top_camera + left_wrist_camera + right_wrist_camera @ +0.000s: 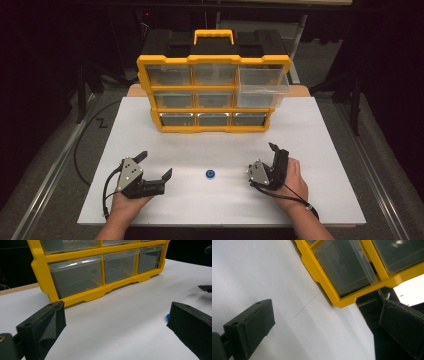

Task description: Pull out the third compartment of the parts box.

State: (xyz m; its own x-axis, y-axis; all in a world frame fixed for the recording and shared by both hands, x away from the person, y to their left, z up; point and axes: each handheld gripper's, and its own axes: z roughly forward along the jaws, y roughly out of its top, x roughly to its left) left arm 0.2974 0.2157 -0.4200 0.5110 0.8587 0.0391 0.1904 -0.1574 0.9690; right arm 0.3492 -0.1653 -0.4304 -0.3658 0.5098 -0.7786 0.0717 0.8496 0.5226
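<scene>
Seen from the high view, the left gripper (156, 165) is resting on the white table (320, 165) with its jaws spread wide and nothing between them, and the right gripper (272, 150) is sitting tilted on its side, jaws also parted and empty. Between the two grippers, a little nearer the left one's tip, a small blue ring (210, 173) is lying flat on the table, touching neither. Beyond both grippers the yellow drawer organizer (214, 92) is standing upright, its top right drawer (262, 86) pulled out toward the person. Along the left gripper view, the jaws are standing far apart; a sliver of the blue ring (168, 316) is peeking out just behind the jaw at the right, and the organizer's bottom row of clear drawers (120, 265) is ahead. Along the right gripper view, the jaws are gaping with bare table between them, and the organizer's lower corner (344, 301) is lying ahead, tilted in the picture.
</scene>
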